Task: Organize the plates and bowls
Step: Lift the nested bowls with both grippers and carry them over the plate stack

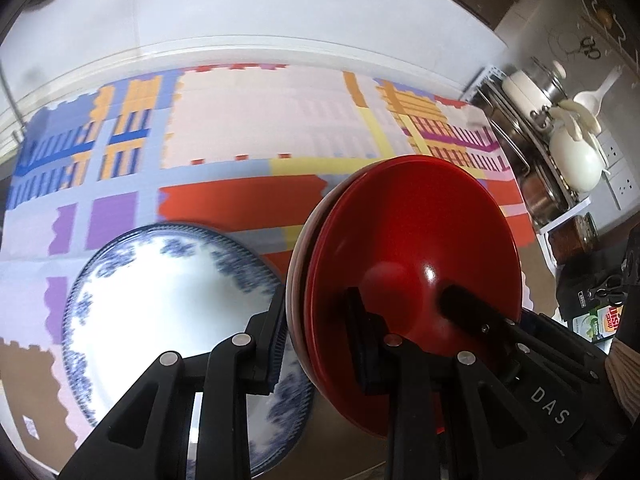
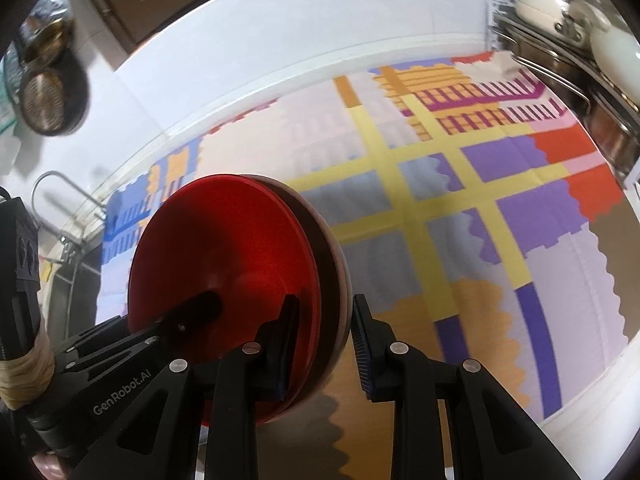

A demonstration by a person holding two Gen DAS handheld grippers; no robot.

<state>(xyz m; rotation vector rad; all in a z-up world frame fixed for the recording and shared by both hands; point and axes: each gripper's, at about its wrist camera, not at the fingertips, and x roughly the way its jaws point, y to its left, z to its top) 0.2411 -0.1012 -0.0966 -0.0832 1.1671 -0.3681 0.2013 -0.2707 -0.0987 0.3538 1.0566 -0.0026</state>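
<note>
A nested stack of red bowls (image 1: 416, 240) with a pale underside hangs tilted on its edge above the patchwork mat (image 1: 256, 128). My left gripper (image 1: 318, 340) is shut on the near rim, one finger inside the top bowl and one behind the stack. The right gripper's finger (image 1: 460, 304) reaches into the bowl from the right. In the right wrist view the same red bowls (image 2: 224, 256) are pinched at the rim by my right gripper (image 2: 324, 344), with the left gripper's finger (image 2: 200, 308) inside. A blue-and-white plate (image 1: 168, 304) lies on the mat, left of the stack.
A dish rack (image 1: 532, 152) with steel pots and a white kettle (image 1: 576, 164) stands at the mat's right end. A dish-soap pack (image 1: 600, 320) lies lower right. A round pan (image 2: 48, 96) hangs on the far left wall, above a tap (image 2: 60, 188).
</note>
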